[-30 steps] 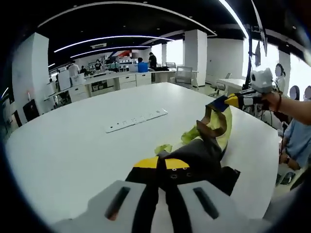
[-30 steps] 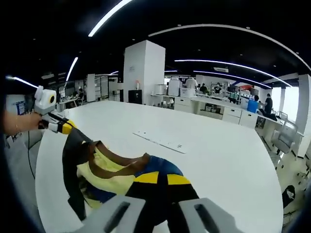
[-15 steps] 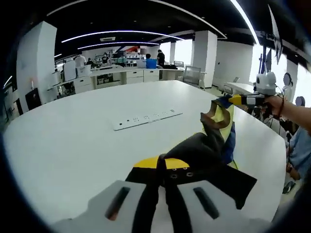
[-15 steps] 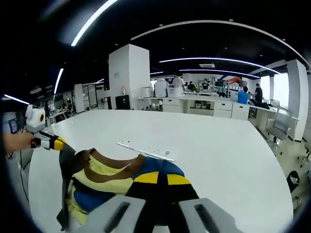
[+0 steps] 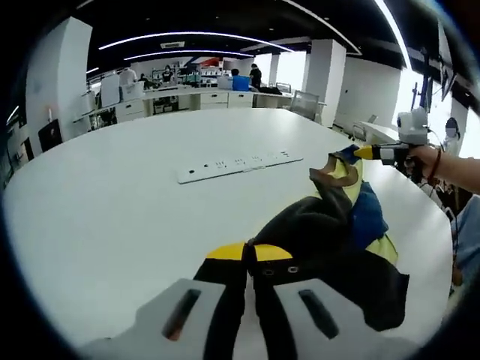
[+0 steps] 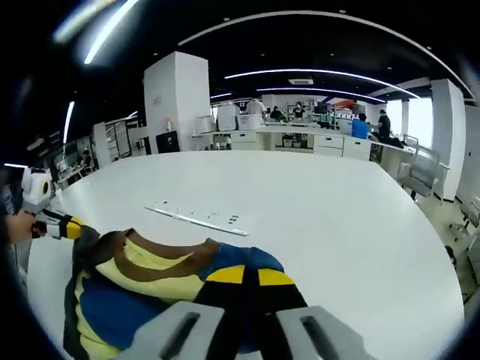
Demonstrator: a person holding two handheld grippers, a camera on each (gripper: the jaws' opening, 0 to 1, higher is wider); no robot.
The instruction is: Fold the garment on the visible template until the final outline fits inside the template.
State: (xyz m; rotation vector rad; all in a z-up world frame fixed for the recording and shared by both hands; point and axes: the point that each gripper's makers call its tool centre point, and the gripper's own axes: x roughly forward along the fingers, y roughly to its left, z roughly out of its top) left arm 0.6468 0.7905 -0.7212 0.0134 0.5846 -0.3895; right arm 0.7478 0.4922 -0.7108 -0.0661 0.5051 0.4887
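In the left gripper view, the left gripper (image 5: 251, 255), with yellow-tipped black jaws rising from grey housings, had its 2 jaws pressed together on a dark edge of the black, yellow, blue and brown fabric garment (image 5: 337, 232). The cloth ran forward and to the right from the jaw tips, its dark part nearest, then blue and yellow panels, then a brown-trimmed opening. At the far end of the cloth the right gripper (image 5: 358, 153) pinched a corner, with a person's hand (image 5: 420, 160) and forearm behind it at the right. Ahead of the left gripper's jaws and slightly left, well apart from the garment, a long flat white power strip (image 5: 240, 165) lay on the large round white table (image 5: 97, 217). Beyond the table stood white pillars, desks and several people. In the right gripper view, the right gripper's (image 6: 244, 275) yellow-tipped jaws were likewise clamped on the garment (image 6: 142, 289), whose blue part met the jaw tips and whose yellow body and brown collar band spread leftward. At the cloth's far left end the left gripper (image 6: 70, 227) held its dark edge. The power strip (image 6: 197, 218) lay ahead, just beyond the collar band, on the table (image 6: 352, 240).
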